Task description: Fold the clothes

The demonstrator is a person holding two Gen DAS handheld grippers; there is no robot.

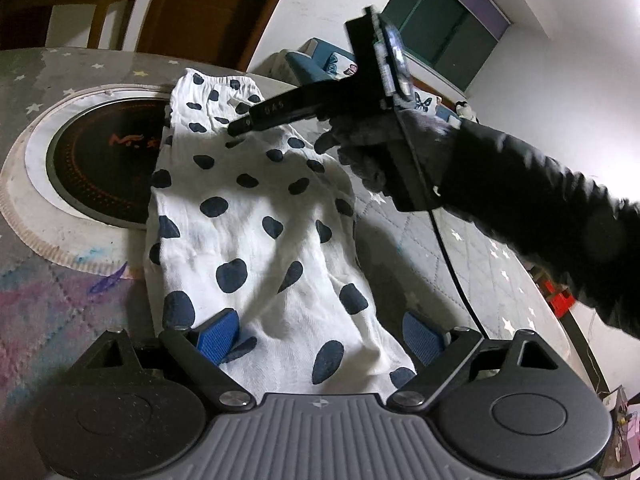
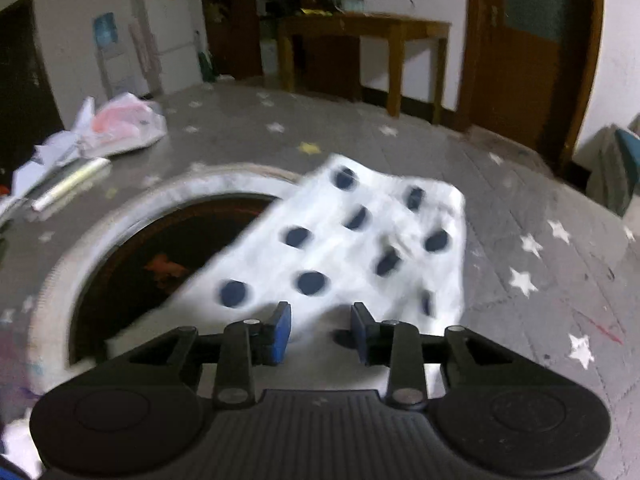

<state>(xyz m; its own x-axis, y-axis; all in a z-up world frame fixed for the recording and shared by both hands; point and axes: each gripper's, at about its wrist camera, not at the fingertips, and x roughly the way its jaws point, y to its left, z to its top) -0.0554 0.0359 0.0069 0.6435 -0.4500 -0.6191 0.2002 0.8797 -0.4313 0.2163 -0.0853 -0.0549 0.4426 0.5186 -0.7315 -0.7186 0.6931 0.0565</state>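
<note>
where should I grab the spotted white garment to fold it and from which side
Probably the near hem of the spotted garment, coming in low from the left claw's side. That edge lies loose between its open pads, while the elastic waistband sits far off, partly over the round black cooktop.

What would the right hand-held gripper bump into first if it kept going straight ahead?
Most likely the white garment with dark blue spots. The right hand-held gripper points right at it with its jaws open, the cloth spreading just beyond the fingertips. The view is blurred, so how close it is cannot be told.
</note>
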